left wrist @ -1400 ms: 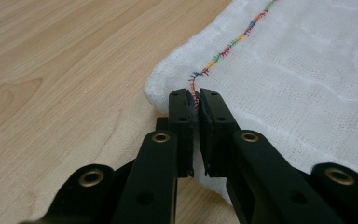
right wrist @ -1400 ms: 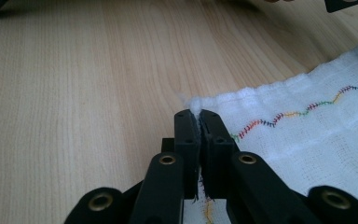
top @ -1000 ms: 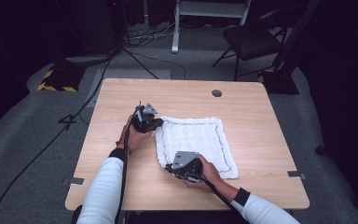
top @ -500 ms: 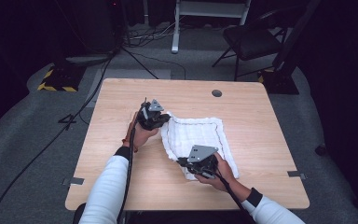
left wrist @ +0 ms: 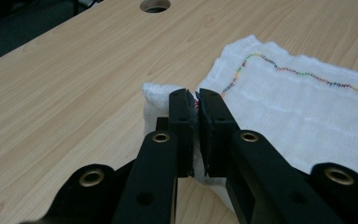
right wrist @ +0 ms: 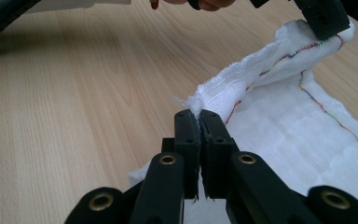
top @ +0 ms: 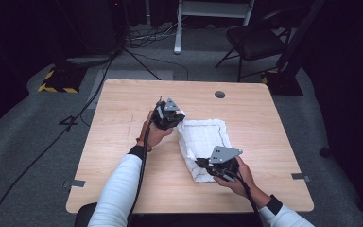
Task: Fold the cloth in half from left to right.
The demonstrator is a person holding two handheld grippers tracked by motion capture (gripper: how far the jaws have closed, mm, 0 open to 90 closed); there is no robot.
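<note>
A white cloth (top: 211, 136) with a rainbow-stitched hem lies on the wooden table (top: 118, 142), its left edge raised off the wood. My left gripper (top: 178, 119) is shut on the far left corner; in the left gripper view the pads (left wrist: 193, 95) pinch the folded corner of the cloth (left wrist: 298, 107). My right gripper (top: 202, 163) is shut on the near left corner, and in the right gripper view the jaws (right wrist: 198, 114) clamp the cloth (right wrist: 284, 130) edge. The left gripper (right wrist: 324, 18) shows at the top right there, holding the other end of the raised edge.
A round cable hole (top: 220, 94) sits near the table's far edge. Beyond the table stand a dark chair (top: 257, 42), a white frame (top: 208, 9) and a yellow-and-black striped block (top: 56, 82). Cables run over the grey floor at left.
Both hands have moved right and slightly up, carrying the cloth's left edge with them. The cloth now looks narrower, its left part drawn over toward the right.
</note>
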